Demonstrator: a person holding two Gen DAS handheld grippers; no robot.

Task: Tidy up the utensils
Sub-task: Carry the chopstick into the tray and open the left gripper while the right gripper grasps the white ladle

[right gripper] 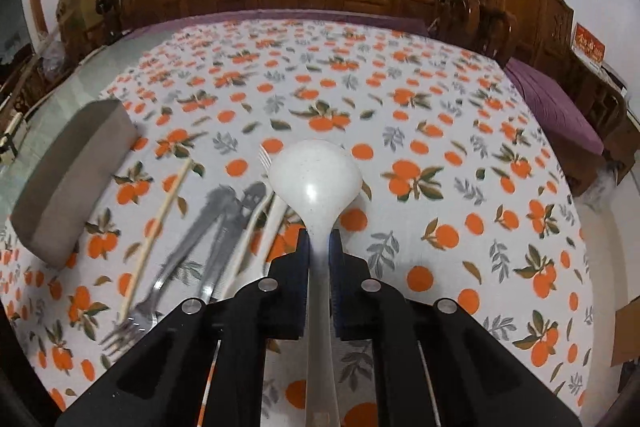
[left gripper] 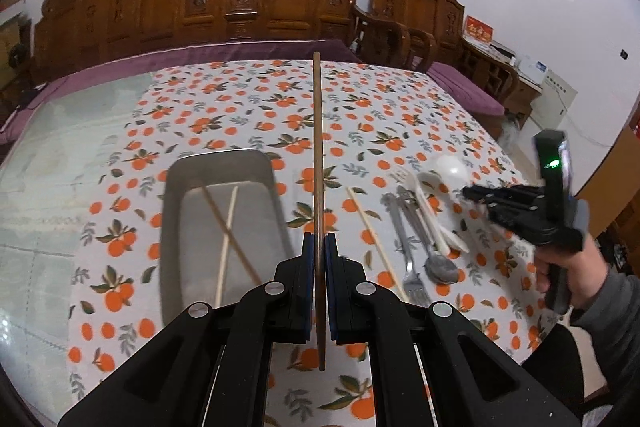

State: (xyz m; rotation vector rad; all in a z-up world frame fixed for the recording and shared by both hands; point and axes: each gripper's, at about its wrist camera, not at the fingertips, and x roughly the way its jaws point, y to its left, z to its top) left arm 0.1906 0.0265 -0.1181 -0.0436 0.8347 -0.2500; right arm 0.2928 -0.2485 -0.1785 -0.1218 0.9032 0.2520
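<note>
Partway through, by the look of it. The rectangular grey metal tray (left gripper: 224,163) on the orange-print clothed surface (left gripper: 248,95) already holds two thin chopsticks crossed over each other — one pale (left gripper: 228,223), one darker wood (left gripper: 236,247). Nothing else shows in the tray.

Left tool (left gripper: 319,251) is clamped narrow on a long dark brown wooden chopstick (left gripper: 318,147), held just right of the tray, stick pointing away from the camera; not yet dropped in. Right tool (right gripper: 319,247) is pinched on the handle of a white plastic soup spoon (right gripper: 314,175), bowl out in front, apparently lifted off the cloth. From the left wrist view the right tool (left gripper: 470,191) sits at the far right, gripped by a hand (left gripper: 568,267) in a grey sleeve, with the white bowl at its tip.

Still loose on the cloth, between tray and right tool:
- one pale wooden chopstick (left gripper: 374,239), just right of the left tool
- a metal fork (left gripper: 404,247), tines toward the camera
- a metal spoon (left gripper: 432,251) beside it
- a white plastic fork (left gripper: 424,215) lying against the metal pieces; there may be another white piece under it, hard to tell.

So two in, two in hand, at least four left — likely the held chopstick goes to the tray next.
</note>
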